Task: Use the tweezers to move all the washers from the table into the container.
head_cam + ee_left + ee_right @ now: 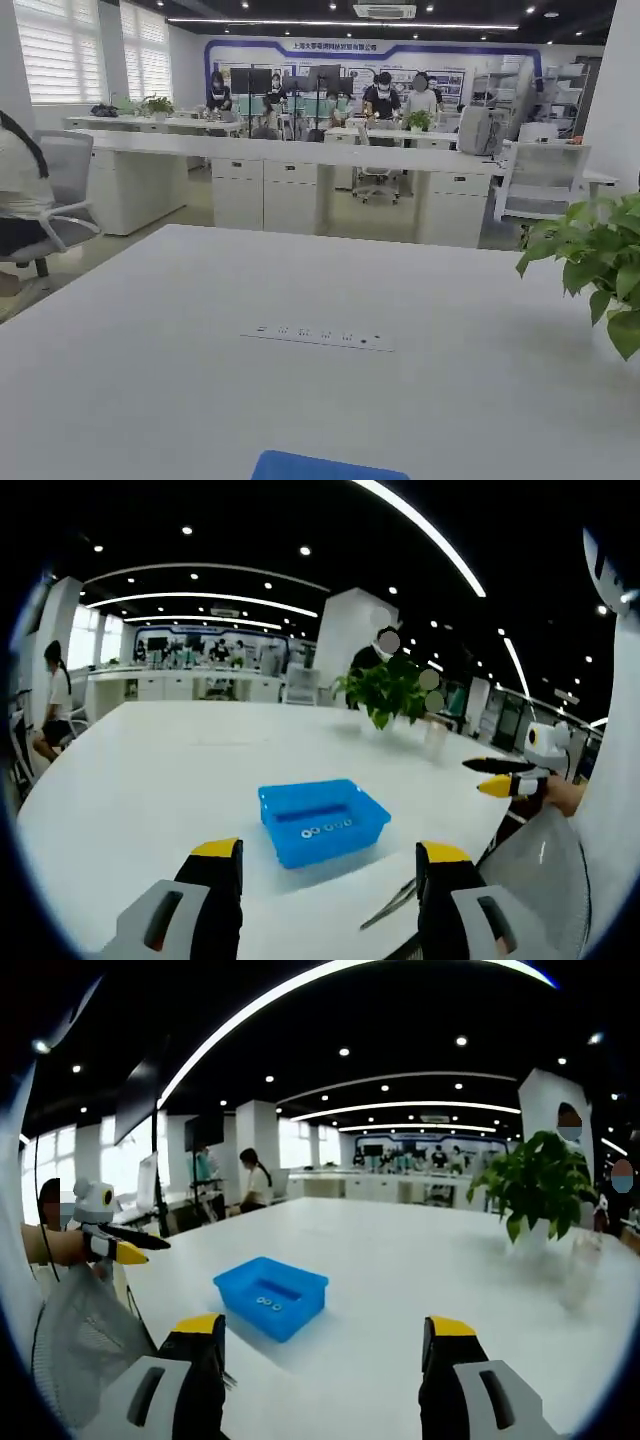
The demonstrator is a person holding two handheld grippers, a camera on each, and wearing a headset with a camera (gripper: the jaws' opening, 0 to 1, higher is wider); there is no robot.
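Inside the blue container [320, 820] several washers [325, 829] already lie, none shows loose on the white table [140, 780], the tweezers [392, 905] rest to its near right, and the left gripper [330, 852] and right gripper [325, 1328] both have jaws apart and empty, so the task looks nearly done.

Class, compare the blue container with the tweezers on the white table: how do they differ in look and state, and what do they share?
The blue container is a wide, open-topped box; the tweezers are thin, grey and long. The container holds several washers; the tweezers lie flat apart from it, nearer the table edge. Shared: both rest free on the white table.
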